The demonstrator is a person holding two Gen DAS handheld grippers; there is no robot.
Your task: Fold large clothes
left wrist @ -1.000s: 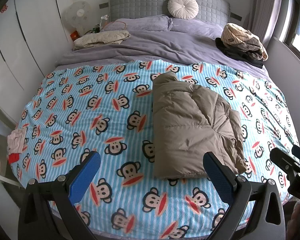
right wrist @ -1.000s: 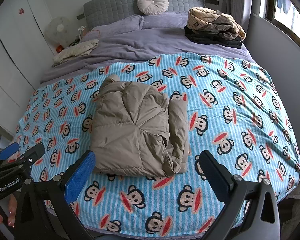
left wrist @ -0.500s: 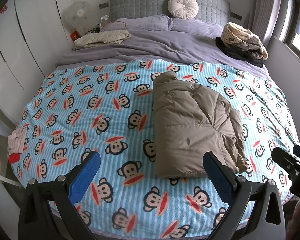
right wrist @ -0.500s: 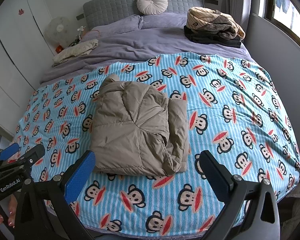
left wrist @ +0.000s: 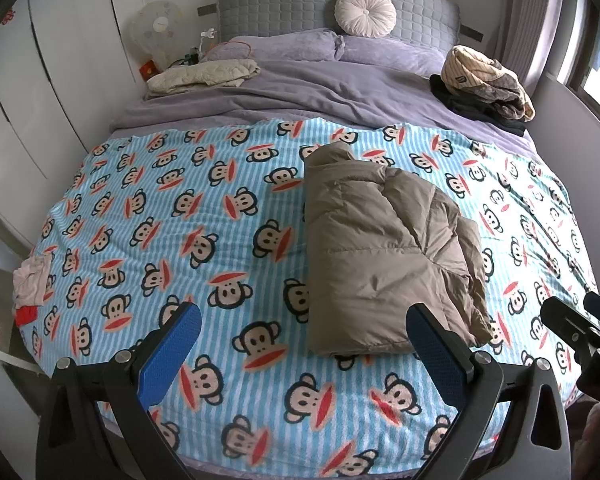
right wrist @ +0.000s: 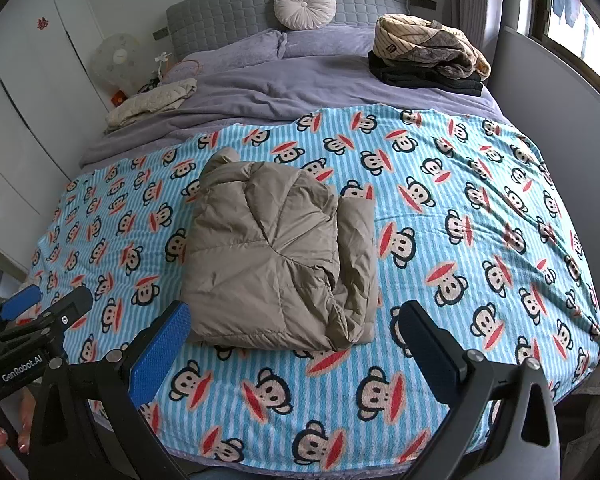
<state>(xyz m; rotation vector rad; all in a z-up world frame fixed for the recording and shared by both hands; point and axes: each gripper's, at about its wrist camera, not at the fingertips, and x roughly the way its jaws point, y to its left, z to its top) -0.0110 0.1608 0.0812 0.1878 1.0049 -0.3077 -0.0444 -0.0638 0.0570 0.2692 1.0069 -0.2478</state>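
Beige folded jacket (right wrist: 276,256) on monkey-print blanket (right wrist: 460,240), "GenRobot.AI" on left claw (right wrist: 46,306)

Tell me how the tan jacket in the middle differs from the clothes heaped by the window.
The jacket is one plain tan piece, folded into a flat block; the heap is several garments, striped beige over black, loosely bundled. The jacket lies on the monkey blanket; the heap sits on the purple duvet. Both rest untouched.
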